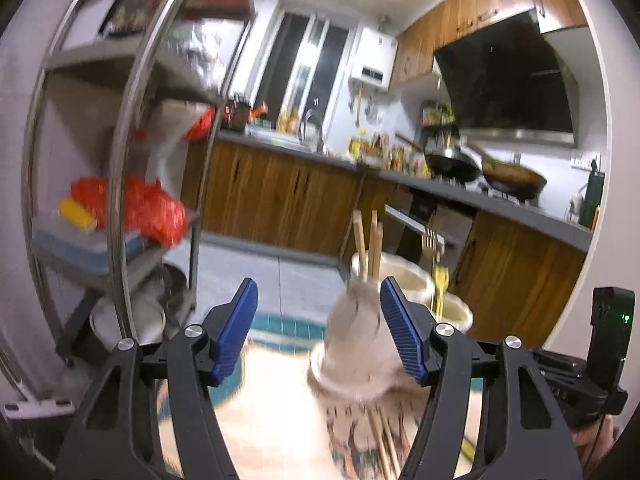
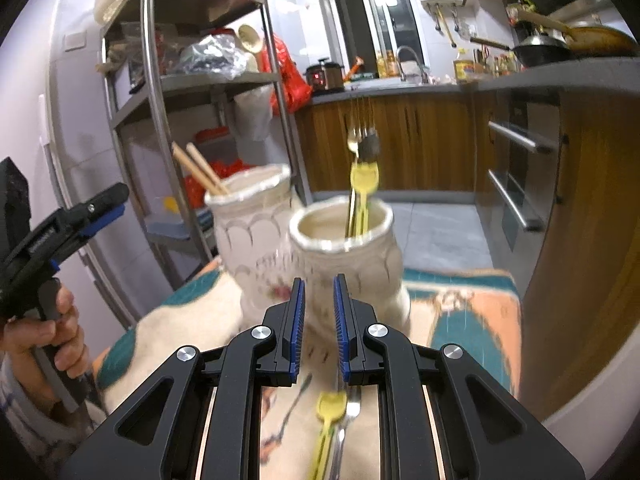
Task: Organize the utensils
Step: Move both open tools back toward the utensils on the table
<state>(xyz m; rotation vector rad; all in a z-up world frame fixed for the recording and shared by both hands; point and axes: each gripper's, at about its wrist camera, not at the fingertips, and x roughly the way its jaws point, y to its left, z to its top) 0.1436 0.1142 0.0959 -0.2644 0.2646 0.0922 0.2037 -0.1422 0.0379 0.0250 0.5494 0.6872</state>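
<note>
In the right wrist view two cream ceramic holders stand on a patterned cloth. The left holder has wooden chopsticks in it. The right holder has forks and a yellow utensil in it. My right gripper hangs just before the right holder with a narrow gap, nothing between its pads. A yellow utensil and a metal fork lie on the cloth below it. My left gripper is open and empty above the cloth, near a blurred holder with chopsticks. Loose chopsticks lie below.
A metal shelf rack with bags and boxes stands at the left, close behind the table. Wooden cabinets and a grey counter with a sink run along the back. Woks sit on the stove. The table's right edge is near an oven.
</note>
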